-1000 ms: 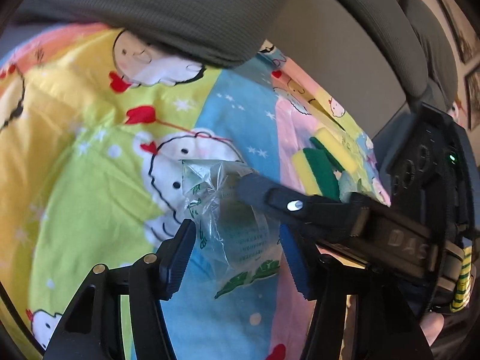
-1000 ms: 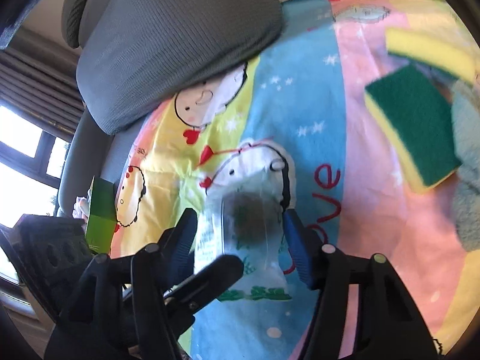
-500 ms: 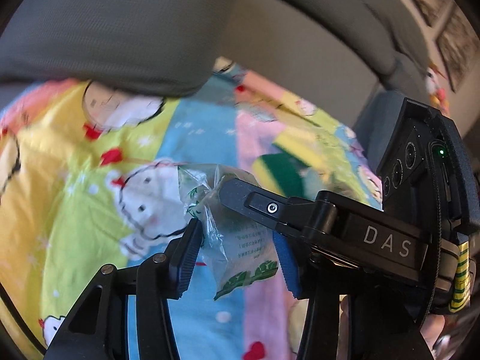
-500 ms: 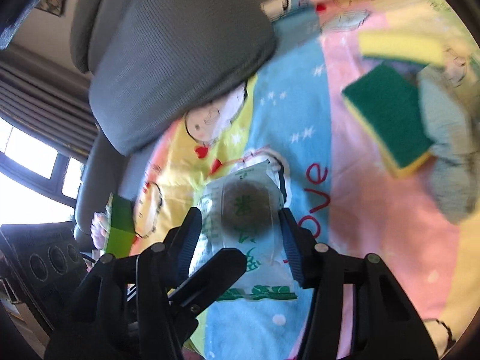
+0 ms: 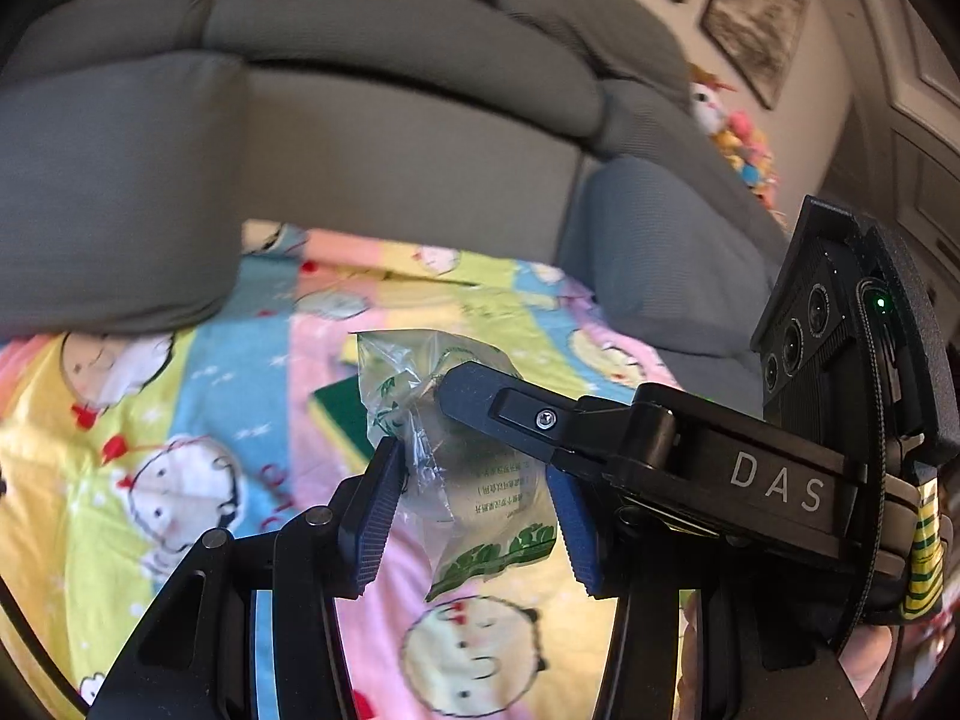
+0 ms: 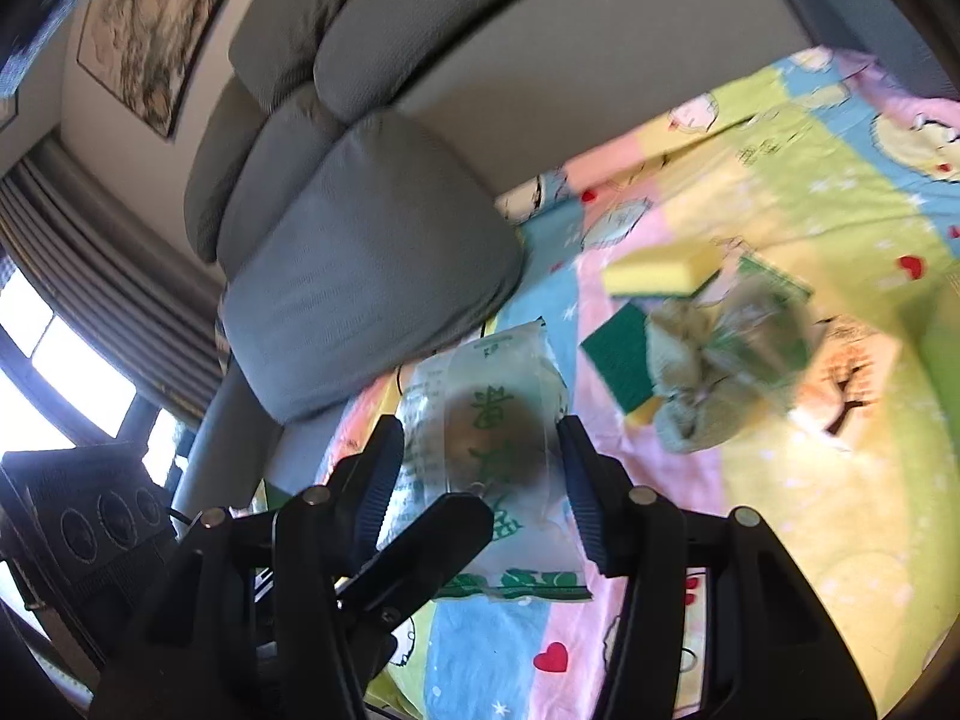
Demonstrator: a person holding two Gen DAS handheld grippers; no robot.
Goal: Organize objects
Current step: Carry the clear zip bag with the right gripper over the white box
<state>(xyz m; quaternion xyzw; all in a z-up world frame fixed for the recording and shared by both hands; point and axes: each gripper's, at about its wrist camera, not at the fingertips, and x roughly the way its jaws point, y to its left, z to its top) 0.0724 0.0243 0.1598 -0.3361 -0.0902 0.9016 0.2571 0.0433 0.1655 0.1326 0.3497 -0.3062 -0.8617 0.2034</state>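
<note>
A clear plastic packet with green print and a brown round item inside (image 5: pixel 474 468) hangs in the air above the colourful cartoon blanket (image 5: pixel 180 420). My left gripper (image 5: pixel 474 510) and my right gripper (image 6: pixel 483 480) both have their blue-padded jaws closed against it from different sides. In the right wrist view the packet (image 6: pixel 492 438) sits between the pads, with a left finger (image 6: pixel 420 546) crossing below it. In the left wrist view a right gripper finger (image 5: pixel 540 420) reaches in over the packet.
Green-and-yellow sponges (image 6: pixel 654 276) and a bagged grey-green bundle (image 6: pixel 720 360) lie on the blanket to the right. A grey sofa backrest and cushion (image 6: pixel 360 276) rise behind. Soft toys (image 5: pixel 738 144) sit on the sofa's far end.
Both grippers have lifted the packet up off the blanket and tilted upward, so the sofa back and wall now fill the upper views. The sponges look farther away.
</note>
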